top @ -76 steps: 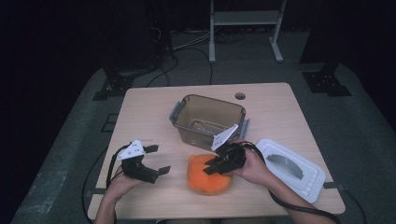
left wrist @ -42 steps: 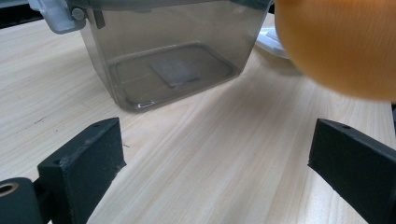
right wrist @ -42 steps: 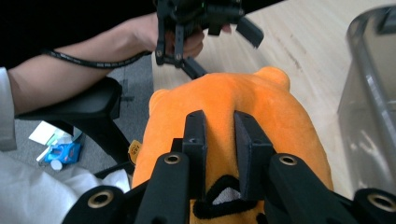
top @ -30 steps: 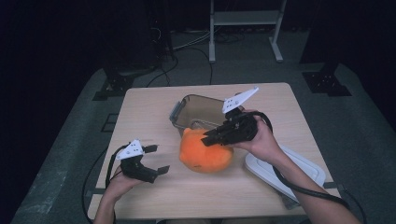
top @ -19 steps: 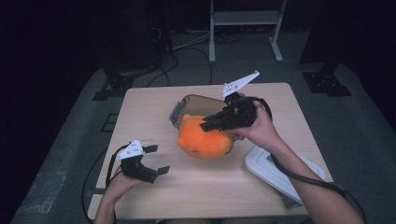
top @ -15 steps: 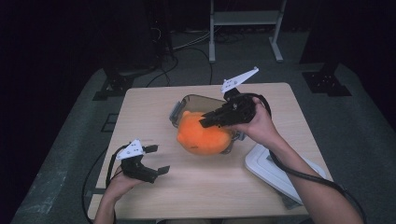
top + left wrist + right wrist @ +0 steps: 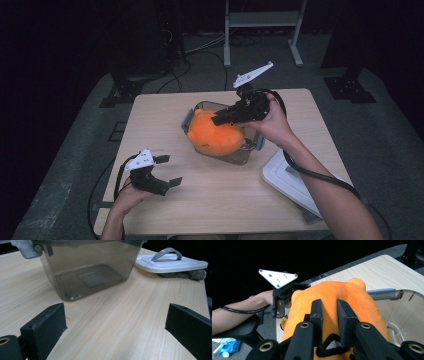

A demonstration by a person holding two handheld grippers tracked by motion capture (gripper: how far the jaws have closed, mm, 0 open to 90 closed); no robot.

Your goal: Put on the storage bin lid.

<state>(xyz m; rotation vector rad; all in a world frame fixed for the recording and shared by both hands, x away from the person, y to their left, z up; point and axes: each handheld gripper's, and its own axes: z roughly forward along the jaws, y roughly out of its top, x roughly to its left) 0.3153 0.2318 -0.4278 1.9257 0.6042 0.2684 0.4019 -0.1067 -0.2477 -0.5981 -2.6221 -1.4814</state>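
The table (image 7: 165,115) fills mid-frame. At its centre the bin (image 7: 248,153) has the orange toy (image 7: 215,132) at its rim, pinched by the right tool (image 7: 218,120). Lower left, the left tool (image 7: 169,171) gapes wide, holding nothing.

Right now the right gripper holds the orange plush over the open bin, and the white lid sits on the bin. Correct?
Not quite. The right gripper does hold the orange plush over the open bin, but the white lid lies on the table beside the bin, as the high view shows.
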